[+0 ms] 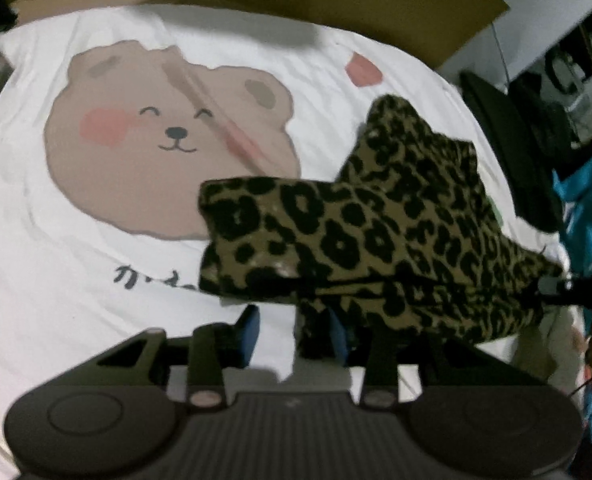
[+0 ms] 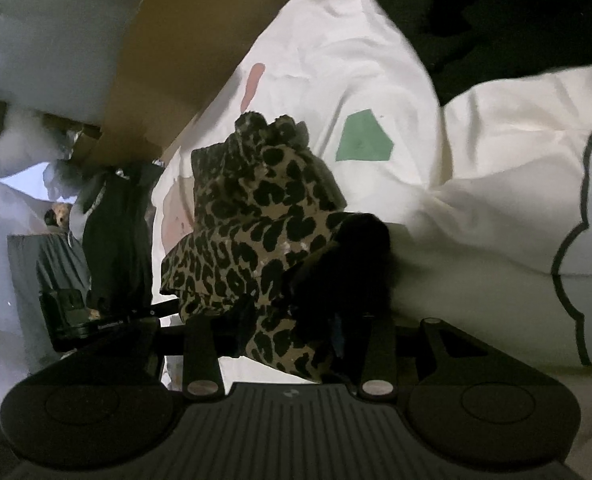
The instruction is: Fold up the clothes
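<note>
The leopard cloth (image 1: pixel 376 240) hung in the air between the two grippers, lifted off the bed (image 1: pixel 36 280) above the right side of its white bear-print sheet. In the left wrist view the left gripper (image 1: pixel 292 332) had its blue-padded fingers (image 1: pixel 246 336) standing somewhat apart, with a bunched fold of cloth drooping over the right one — whether they truly pinched it could not be told. The right gripper (image 2: pixel 288 332) reached into the cloth from the bed's right edge; its fingers were buried under fabric and a dark blurred patch, yet the cloth looked gathered and drawn taut at them, so they were probably clenched on it.

By the look of it, the step in hand was carrying or shaking out the garment, which was crumpled rather than flat — a state that fits spreading it before a fold as well as lifting it between folds. The next move would call for tension kept even across both grips, so that the cloth came down smooth on the sheet.
</note>
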A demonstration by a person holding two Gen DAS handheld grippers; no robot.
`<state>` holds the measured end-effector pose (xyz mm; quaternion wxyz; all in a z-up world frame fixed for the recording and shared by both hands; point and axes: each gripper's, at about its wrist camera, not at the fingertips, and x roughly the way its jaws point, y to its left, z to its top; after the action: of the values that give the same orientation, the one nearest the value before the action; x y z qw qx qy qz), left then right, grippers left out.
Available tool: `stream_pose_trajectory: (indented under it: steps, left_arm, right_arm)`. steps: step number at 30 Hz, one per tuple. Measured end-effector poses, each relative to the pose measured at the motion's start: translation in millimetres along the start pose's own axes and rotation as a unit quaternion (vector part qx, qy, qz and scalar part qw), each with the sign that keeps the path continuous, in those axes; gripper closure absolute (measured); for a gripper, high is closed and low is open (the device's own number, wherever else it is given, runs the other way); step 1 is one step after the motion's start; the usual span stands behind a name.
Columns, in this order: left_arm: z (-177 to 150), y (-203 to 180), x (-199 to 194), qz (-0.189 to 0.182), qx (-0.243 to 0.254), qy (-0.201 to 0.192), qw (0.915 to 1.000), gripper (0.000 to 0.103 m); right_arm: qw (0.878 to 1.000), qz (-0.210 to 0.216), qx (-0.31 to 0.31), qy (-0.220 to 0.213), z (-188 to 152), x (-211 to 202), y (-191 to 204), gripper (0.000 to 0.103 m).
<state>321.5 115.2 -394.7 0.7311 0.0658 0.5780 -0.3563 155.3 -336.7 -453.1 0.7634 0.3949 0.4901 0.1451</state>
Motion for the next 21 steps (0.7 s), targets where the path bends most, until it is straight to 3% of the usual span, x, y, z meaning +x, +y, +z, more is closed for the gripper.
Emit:
stream_pose_trajectory:
  steps: [6, 11, 21]
  left_arm:
    - [0.9, -1.3, 14.7, 0.009, 0.011, 0.002, 0.9999, 0.064]
    - [7.9, 6.7, 15.2, -0.024, -0.015, -0.011, 0.9996, 0.064]
    - [33.0, -8.1, -11.9, -0.053, 0.008, -0.072, 0.9960, 0.068]
  right_arm:
    - [0.999, -0.021, -0.048, 0.008, -7.1, 12.1, 12.0, 0.060]
    - [0.996, -0.027, -0.077, 0.018, -6.4, 22.1, 20.8, 0.060]
    - [0.994, -0.022, -0.107, 0.000, 12.3, 22.1, 36.9, 0.060]
